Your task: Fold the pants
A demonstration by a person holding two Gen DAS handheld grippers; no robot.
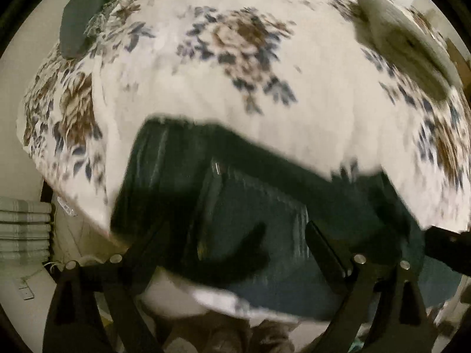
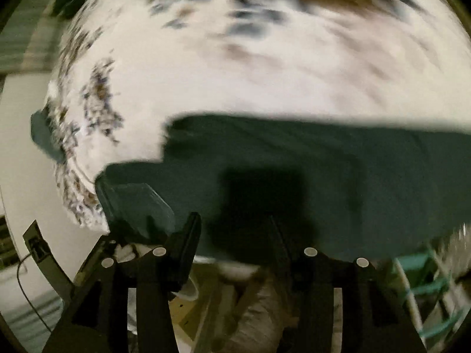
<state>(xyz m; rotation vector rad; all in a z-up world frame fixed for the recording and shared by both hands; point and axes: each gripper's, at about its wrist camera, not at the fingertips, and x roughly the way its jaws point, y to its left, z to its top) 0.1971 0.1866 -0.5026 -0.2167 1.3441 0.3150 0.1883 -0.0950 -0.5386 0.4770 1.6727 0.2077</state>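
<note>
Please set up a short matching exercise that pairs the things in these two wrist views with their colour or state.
Things:
1. pants
2. bedspread
3. left gripper
4. folded item at the bed's far left corner

Descriptions:
A. white with brown and blue flowers
B. jaws standing wide apart, nothing pinched
C. dark green, spread along the bed's near edge
D. grey-green, lying apart from the rest

Pairs: 1-C, 2-A, 3-B, 4-D

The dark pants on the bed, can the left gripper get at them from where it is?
Probably yes: the left gripper hangs open right over the dark pants on the floral bedspread, nothing between.
</note>
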